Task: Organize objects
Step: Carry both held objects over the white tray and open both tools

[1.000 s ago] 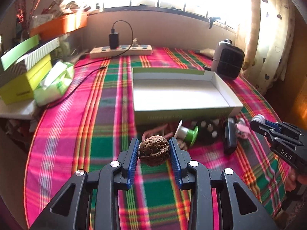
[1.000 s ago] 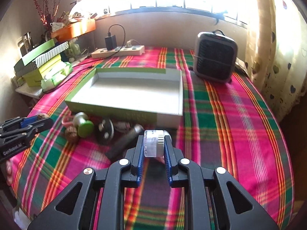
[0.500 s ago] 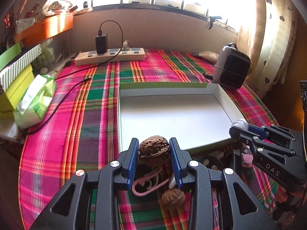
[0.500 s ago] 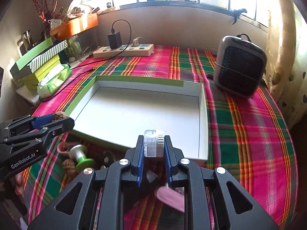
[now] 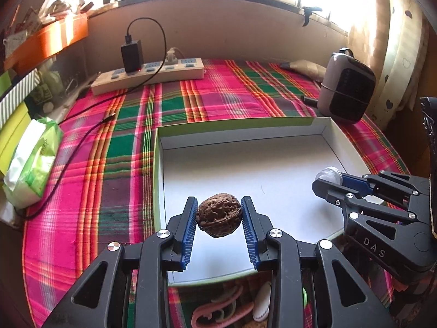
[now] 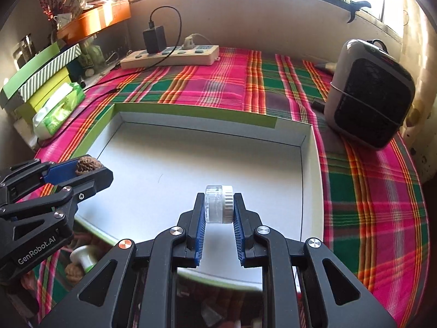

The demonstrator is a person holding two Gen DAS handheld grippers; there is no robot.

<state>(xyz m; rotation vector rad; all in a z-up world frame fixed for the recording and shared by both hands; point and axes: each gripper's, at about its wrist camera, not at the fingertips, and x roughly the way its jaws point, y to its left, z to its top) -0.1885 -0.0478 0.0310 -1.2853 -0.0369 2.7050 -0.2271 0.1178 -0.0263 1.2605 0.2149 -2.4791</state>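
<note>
Left gripper (image 5: 219, 216) jaws clamp a walnut (image 5: 220, 214) above the white tray (image 5: 331, 134); right gripper (image 6: 218, 205) jaws pinch a small capped jar (image 6: 219, 204) over it. Heater (image 6: 370, 95) and power strip (image 6: 170, 56) stand beyond on the plaid table (image 6: 368, 191)

Both wrist cams look fwd, close over shared white tray (image 5: 338, 142).

The walnut (image 5: 220, 215) looked rough and deeply wrinkled, matt brown. The small jar (image 6: 219, 204) was clear glossy plastic with a ribbed white cap. The tray (image 5: 273, 125) seemed smooth matt cardboard (white inside, green outside), lying on woven plaid cloth (image 5: 213, 93).
</note>
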